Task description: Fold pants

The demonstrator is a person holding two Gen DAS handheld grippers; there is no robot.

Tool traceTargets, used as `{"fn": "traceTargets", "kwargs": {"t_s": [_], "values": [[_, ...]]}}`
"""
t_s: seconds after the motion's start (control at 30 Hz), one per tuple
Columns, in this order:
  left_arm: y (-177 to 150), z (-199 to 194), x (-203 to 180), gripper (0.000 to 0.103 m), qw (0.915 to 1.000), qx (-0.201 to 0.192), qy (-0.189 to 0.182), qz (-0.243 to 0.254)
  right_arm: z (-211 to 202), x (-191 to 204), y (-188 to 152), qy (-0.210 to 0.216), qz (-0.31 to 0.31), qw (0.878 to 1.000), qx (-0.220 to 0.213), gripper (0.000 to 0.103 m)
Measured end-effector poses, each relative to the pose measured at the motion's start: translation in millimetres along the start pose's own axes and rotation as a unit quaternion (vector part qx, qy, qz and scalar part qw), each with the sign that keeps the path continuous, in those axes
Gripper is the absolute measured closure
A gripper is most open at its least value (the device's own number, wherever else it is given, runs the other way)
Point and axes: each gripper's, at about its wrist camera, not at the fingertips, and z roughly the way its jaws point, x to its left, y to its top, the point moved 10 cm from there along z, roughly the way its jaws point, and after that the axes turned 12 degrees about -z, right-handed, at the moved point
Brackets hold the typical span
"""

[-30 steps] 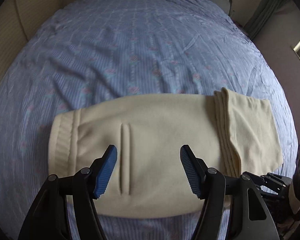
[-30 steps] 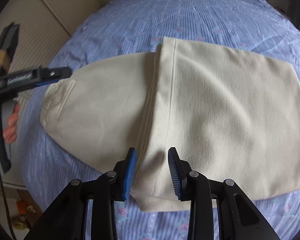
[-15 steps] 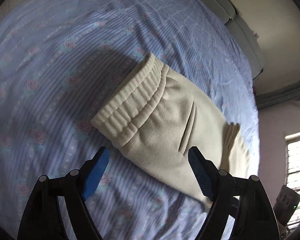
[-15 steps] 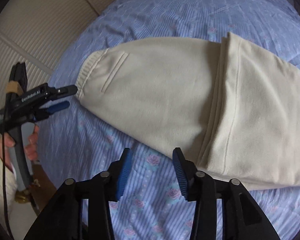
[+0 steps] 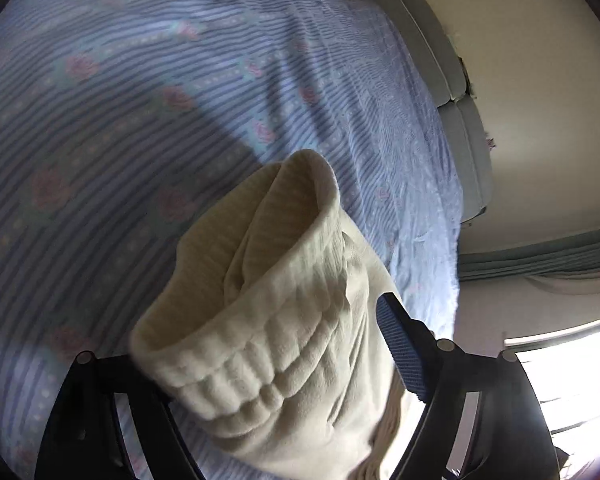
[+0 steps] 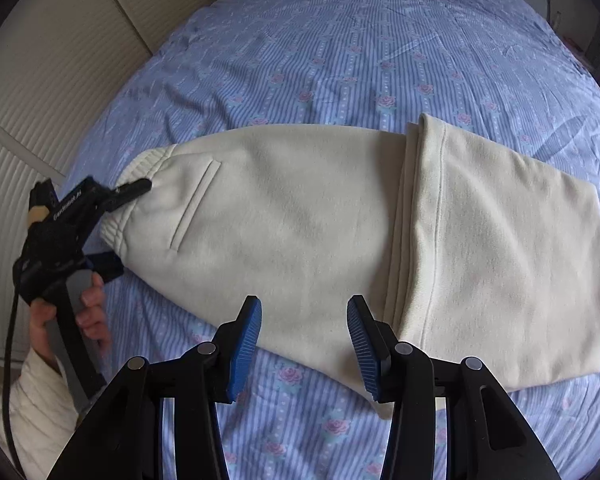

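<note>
bed [image 6: 380,40] | pants [image 6: 300,220] folded | left hand-held gripper [image 6: 128,228] straddles waistband [image 5: 260,344]

Daylight from window [image 5: 568,380], glaring | left view blurred | fisheye edges dark, warped

Only readable text: white lettering along the black body of the left gripper [image 6: 116,224], seen from the right wrist view. It looks like "GenRobot.AI", but it's motion-blurred, so the letters aren't certain. A tan tape patch sits on the same body, no writing legible on it. Nothing readable in the left wrist view. No labels, numbers or tags legible on the pants [image 6: 300,216] or the bedsheet [image 6: 340,40].
</note>
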Motion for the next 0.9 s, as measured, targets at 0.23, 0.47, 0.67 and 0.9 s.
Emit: {"fn": "traceTargets", "kwargs": {"t_s": [0.23, 0.47, 0.67, 0.9], "values": [[-12.9, -14.6, -20.4, 0.074, 0.9953, -0.013, 0.078, 0.056, -19.3, -11.6, -8.1, -0.005, 0.027, 1.0, -0.01, 0.057], [-64.0, -67.0, -137.7, 0.075, 0.9833, -0.064, 0.059, 0.159, -79.1, -55.6, -16.0, -0.022, 0.053, 0.996, -0.065, 0.057], [-140.4, -55.6, -228.9, 0.075, 0.9558, -0.073, 0.073, 0.275, -139.4, -120.5, -32.2, -0.065, 0.067, 0.988, -0.119, 0.057], [-257.8, 9.8, -295.3, 0.076, 0.9179, -0.047, 0.113, 0.377, -185.7, -206.3, -69.8, -0.074, 0.105, 0.978, -0.165, 0.057]]}}
